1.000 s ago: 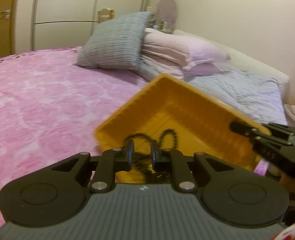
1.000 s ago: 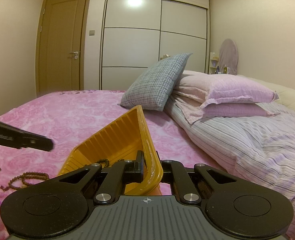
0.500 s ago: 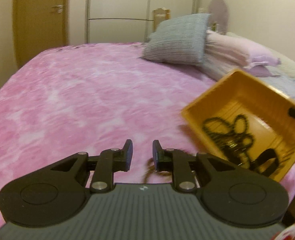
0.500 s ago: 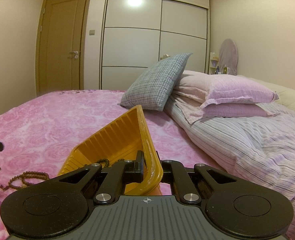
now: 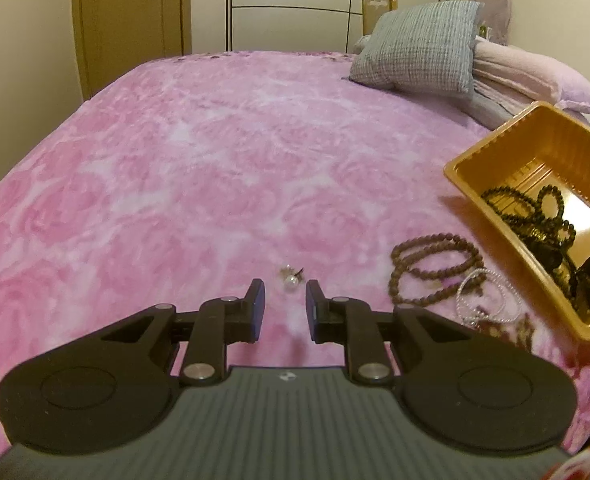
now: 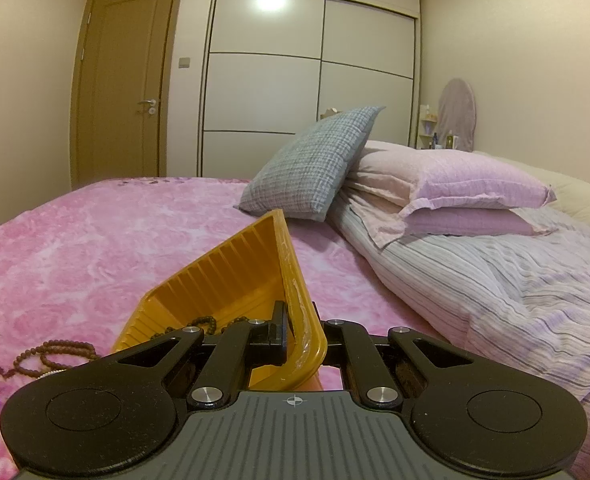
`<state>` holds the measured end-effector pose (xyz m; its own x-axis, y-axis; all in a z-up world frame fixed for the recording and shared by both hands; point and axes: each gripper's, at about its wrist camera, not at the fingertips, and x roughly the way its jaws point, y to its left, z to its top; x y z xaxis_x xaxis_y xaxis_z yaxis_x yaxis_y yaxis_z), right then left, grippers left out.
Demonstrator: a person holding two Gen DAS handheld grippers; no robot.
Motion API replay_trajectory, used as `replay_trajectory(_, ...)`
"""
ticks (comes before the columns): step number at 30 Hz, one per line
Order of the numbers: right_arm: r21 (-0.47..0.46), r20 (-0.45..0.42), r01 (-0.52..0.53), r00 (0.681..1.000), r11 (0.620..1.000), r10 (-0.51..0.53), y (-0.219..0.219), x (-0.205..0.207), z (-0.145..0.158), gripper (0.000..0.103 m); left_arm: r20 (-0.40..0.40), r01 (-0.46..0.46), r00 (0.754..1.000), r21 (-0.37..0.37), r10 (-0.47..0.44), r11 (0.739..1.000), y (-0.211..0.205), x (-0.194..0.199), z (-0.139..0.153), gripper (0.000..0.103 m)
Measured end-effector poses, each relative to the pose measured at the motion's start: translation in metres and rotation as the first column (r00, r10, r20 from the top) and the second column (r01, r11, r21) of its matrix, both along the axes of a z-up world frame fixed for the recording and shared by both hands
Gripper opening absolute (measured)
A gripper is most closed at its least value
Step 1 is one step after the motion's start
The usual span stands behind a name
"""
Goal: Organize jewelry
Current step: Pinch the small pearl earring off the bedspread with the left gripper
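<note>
Left wrist: yellow tray (image 5: 475,184) holds black beads (image 5: 535,216); left jaws parted, right clamping tray rim.

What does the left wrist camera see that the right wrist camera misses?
Only the left wrist view shows the small pearl earring on the pink blanket, just ahead of the left gripper with its jaws apart, and the white bead bracelet. Only the right wrist view shows the right gripper clamping the tray's rim. Both show the orange plastic tray and the brown wooden bead strand.
</note>
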<state>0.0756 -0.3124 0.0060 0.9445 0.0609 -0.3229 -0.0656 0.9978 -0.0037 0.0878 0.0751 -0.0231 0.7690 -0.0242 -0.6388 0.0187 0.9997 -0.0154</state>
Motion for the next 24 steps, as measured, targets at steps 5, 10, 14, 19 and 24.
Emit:
replay_trajectory(5,-0.003,-0.001,0.0,1.0,1.0,0.0,-0.001,0.0,-0.001,0.007,-0.004,0.011,1.0,0.018,-0.011,1.0,-0.005,0.008,-0.006,0.019)
replay_trajectory(10,-0.006,-0.001,0.0,1.0,1.0,0.0,-0.002,0.0,-0.001,0.007,0.001,0.027,1.0,0.043,-0.027,0.999,-0.01,0.02,-0.01,0.019)
replay_trajectory(14,-0.008,-0.002,0.0,1.0,1.0,-0.001,-0.002,0.001,-0.001,0.007,-0.009,0.038,0.999,0.054,-0.037,0.998,-0.013,0.029,-0.016,0.019)
replay_trajectory(19,-0.008,-0.002,0.001,1.0,1.0,-0.001,-0.002,0.001,-0.001,0.007,-0.022,0.048,0.999,0.073,-0.046,0.996,-0.015,0.037,-0.024,0.019)
replay_trajectory(24,-0.009,-0.002,0.003,1.0,1.0,-0.003,-0.003,0.001,-0.002,0.007,-0.027,0.061,0.998,0.089,-0.059,0.994,-0.016,0.039,-0.027,0.016)
